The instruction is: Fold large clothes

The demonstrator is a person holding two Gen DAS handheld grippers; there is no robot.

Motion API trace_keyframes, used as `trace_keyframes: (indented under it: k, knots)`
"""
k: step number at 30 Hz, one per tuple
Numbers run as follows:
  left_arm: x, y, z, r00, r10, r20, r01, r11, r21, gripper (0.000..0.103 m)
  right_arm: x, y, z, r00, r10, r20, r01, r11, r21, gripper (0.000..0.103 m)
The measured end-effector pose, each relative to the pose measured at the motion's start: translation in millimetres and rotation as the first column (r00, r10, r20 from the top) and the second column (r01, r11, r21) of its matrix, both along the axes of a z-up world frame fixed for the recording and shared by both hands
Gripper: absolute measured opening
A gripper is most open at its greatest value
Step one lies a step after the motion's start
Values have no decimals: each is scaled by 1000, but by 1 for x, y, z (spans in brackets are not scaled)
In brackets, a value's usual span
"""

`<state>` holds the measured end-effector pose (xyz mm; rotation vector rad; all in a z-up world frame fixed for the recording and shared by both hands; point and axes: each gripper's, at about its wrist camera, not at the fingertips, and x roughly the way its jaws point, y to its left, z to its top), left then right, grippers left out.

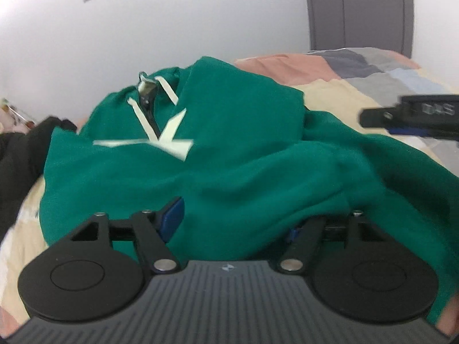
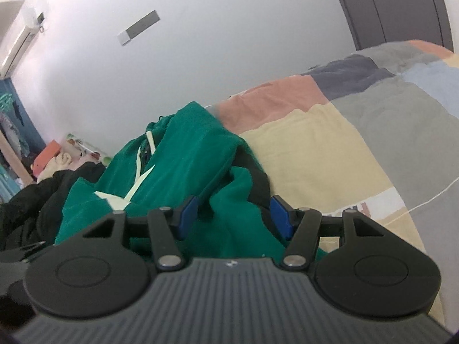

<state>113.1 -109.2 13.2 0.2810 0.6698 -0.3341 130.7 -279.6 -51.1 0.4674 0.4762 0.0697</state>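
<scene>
A: On the patchwork bedspread of peach, cream, grey and blue panels [image 2: 330,149], what's lying there?

B: One large green fleece hoodie with white drawcords and a white chest graphic [image 1: 218,154]. Crumpled, not flat. Hood end faces the white wall [image 1: 172,23]; the hem end is nearest both cameras. A dark zipper [image 1: 147,106] runs down from the neck between the cords.

A: Left gripper [image 1: 233,223]?

B: Jaws wide apart, released. Green fabric bulges up between the blue pads; the left pad [image 1: 172,218] is clear in view, the other mostly buried under cloth. Nothing pinched that I can see.

A: Right gripper [image 2: 235,215]?

B: Also spread wide, both blue pads [image 2: 279,215] visible. A raised fold of the hoodie sits in the gap, with a black inner layer showing at its right edge. Pads look just beside the fold; contact can't be confirmed. In the left wrist view it shows as a blurred black bar at the far right edge, over the bedspread.

A: Surroundings?

B: Black garment heap [image 2: 34,197] just left of the hoodie, touching its edge. Grey door [image 1: 358,11] at the back right. Grey-and-white wall plate [image 2: 137,27] up on the wall, air-conditioner unit [image 2: 20,43] in the top left corner. Clutter of soft coloured items [image 2: 60,157] by the wall beyond the black heap, too small to identify.
</scene>
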Motion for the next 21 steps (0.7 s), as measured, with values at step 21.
trace_keyframes:
  k: [21]
  knots:
    - [24,205,-59,907,328,-264,-415,595,-688,65,0,93,9,967,255,4,-249,947,-202,59]
